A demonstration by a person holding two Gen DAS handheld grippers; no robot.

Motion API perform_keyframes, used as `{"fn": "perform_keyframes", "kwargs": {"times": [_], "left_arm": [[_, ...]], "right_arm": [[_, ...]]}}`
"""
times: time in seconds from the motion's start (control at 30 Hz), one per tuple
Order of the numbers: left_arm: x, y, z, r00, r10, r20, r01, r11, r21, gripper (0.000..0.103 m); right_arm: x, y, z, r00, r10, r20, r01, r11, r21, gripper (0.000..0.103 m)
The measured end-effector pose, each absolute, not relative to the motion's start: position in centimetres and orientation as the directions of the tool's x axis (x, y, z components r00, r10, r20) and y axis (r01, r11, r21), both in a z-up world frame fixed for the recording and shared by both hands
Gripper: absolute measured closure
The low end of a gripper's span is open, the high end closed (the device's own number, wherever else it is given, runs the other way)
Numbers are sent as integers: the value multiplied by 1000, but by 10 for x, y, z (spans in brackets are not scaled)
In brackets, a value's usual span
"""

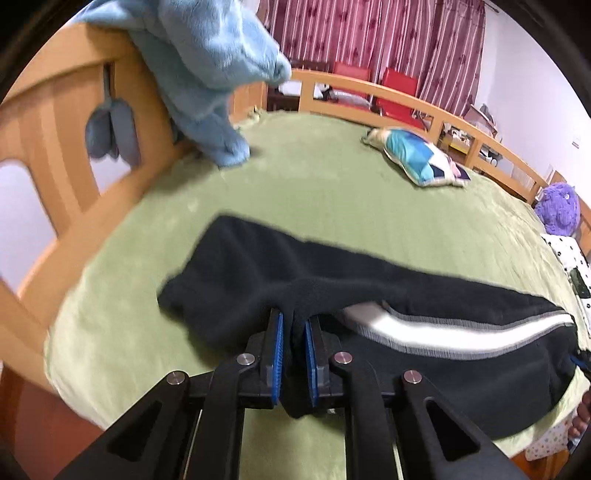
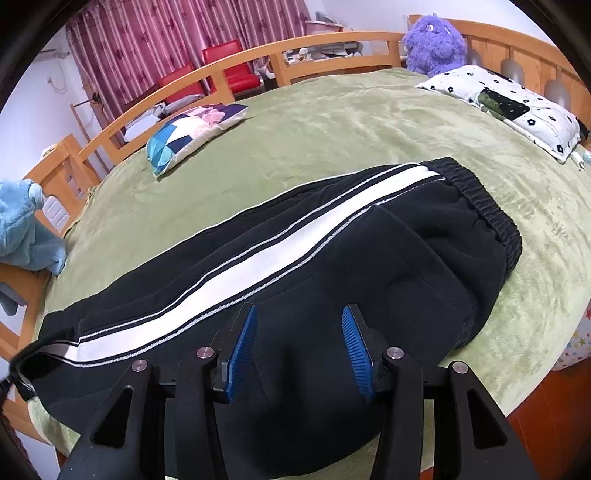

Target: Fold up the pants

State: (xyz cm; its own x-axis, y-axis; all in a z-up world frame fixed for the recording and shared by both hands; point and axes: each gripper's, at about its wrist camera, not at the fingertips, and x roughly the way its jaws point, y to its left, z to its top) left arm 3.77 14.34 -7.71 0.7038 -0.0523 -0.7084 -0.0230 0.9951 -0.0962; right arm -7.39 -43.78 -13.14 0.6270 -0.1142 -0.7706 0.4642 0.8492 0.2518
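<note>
The left gripper (image 1: 294,325) is pinched tight on a fold of the soft black pants with a white stripe down the side (image 1: 369,295), and the dark cloth bunches up between its blue pads (image 1: 277,354). The right gripper (image 2: 300,321) has its jaws partly apart, and black cloth sits between its blue pads, but I cannot tell if they press on it. The pants lie flat and long across the near edge of the fuzzy green bed cover (image 2: 332,129), with the stretchy waistband (image 2: 484,210) toward the right in the right wrist view. Farther back on the cover lies a small pillow with blue, pink and white patches (image 2: 192,133). A white pillow with black flowers (image 2: 517,107) lies by the headboard, and a fluffy purple toy (image 2: 434,44) sits just behind it. A fuzzy light blue blanket (image 1: 207,74) hangs over the wooden bed frame (image 1: 66,122). Two red chairs (image 2: 221,70) and a striped dark pink curtain (image 2: 166,33) are far behind.
</note>
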Motion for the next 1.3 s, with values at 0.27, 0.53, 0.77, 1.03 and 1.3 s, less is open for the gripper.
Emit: {"fn": "perform_keyframes", "kwargs": {"times": [0.27, 0.53, 0.77, 1.03, 1.3], "left_arm": [[124, 155, -64, 691, -12, -723, -60, 995, -74, 92], [179, 143, -93, 625, 87, -776, -109, 994, 25, 66], [151, 133, -93, 644, 93, -759, -104, 994, 34, 30], [102, 124, -95, 641, 60, -765, -86, 996, 6, 30], [74, 147, -111, 604, 78, -793, -170, 985, -33, 30]], "right_arm": [[-67, -467, -131, 574, -186, -797, 532, 825, 192, 56], [-75, -512, -131, 516, -279, -810, 630, 764, 138, 43], [-95, -559, -166, 505, -195, -841, 702, 660, 268, 26], [-90, -586, -218, 607, -87, -790, 706, 516, 485, 10], [-65, -607, -187, 667, -115, -736, 635, 605, 480, 80]]}}
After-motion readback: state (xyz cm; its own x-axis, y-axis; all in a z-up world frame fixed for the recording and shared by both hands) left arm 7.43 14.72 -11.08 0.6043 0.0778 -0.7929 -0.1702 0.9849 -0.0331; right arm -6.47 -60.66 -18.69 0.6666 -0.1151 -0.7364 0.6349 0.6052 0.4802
